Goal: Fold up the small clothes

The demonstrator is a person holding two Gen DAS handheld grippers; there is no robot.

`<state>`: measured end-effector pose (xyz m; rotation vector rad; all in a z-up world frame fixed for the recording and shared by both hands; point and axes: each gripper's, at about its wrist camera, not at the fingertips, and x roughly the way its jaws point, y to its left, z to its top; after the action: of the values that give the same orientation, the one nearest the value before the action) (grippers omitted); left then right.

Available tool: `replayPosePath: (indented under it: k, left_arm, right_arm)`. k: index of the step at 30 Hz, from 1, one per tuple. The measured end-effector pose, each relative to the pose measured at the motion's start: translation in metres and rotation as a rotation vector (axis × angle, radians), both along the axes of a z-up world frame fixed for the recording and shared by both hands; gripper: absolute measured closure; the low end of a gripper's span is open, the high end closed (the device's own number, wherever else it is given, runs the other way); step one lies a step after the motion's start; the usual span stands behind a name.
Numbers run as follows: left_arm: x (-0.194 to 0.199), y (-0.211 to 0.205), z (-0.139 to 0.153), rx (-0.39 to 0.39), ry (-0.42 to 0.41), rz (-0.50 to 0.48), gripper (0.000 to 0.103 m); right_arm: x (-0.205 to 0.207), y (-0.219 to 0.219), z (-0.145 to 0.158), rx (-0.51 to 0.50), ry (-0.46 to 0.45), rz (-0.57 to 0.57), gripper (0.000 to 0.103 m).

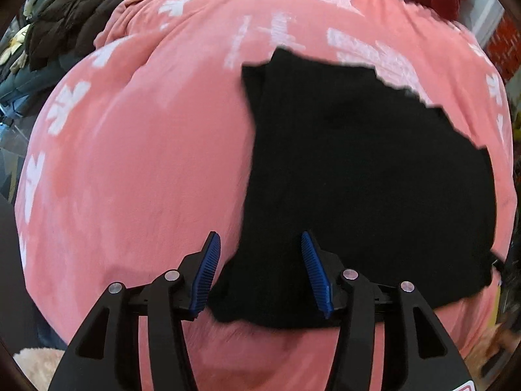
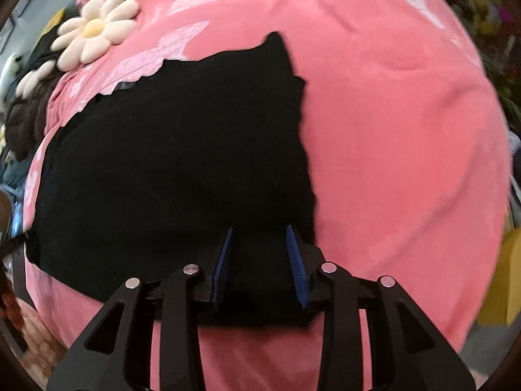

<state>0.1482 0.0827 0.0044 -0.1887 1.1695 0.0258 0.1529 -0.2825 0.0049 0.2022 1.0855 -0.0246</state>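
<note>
Both tongs stand spread over the near hem of a black garment (image 1: 358, 169) lying on a pink blanket (image 1: 130, 163). Left tongs (image 1: 260, 268) gape wide, with nothing pinched; the garment's near left corner lies between the blue pads (image 1: 208, 277), and the cloth looks clear of both. Right tongs (image 2: 260, 265) are parted less, also pinching nothing, and the near right corner sits between their fingers.

Judging from how things lie, the step in hand is either seizing or letting go of the two near corners. If it is seizing, each pair should come down until the lower finger slides under the hem, then close on the garment alone, not on the pile of the blanket beneath. Both corners should be taken evenly, so the hem stays straight when carried toward 12 o'clock. If it is letting go, the fingers should draw straight back toward 6 o'clock without dragging the edge.

In the left view the garment spreads from the tongs toward 1 and 2 o'clock, its left edge running up toward 12. In the right view it spreads toward 10 and 11 o'clock, its right edge rising toward 12 just beside the right finger. Its far edge is ragged and uneven, so it may need smoothing.
</note>
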Motion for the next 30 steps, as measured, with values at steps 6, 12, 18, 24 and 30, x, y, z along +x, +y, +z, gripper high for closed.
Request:
replayPosePath:
  k: [6, 12, 18, 24, 30]
  left_arm:
    - [-0.022, 0.01, -0.004, 0.018, 0.01, 0.03, 0.044]
    - [-0.058, 0.0, 0.009, 0.055, -0.036, -0.018, 0.045]
    - [-0.088, -0.023, 0.009, 0.106, -0.068, -0.043, 0.045]
    - [-0.108, -0.044, 0.005, 0.092, -0.075, -0.069, 0.045]
    - [-0.12, -0.057, 0.004, 0.091, -0.093, -0.073, 0.044]
  right_arm:
    - [-0.014, 0.011, -0.029, -0.132, 0.092, 0.037, 0.039]
    - [-0.054, -0.001, 0.016, -0.003, -0.056, -0.045, 0.03]
    - [-0.089, 0.029, 0.022, -0.101, -0.113, 0.025, 0.014]
    - [-0.112, 0.069, 0.011, -0.152, -0.117, 0.075, 0.009]
    - [-0.127, 0.093, 0.01, -0.187, -0.131, 0.121, 0.009]
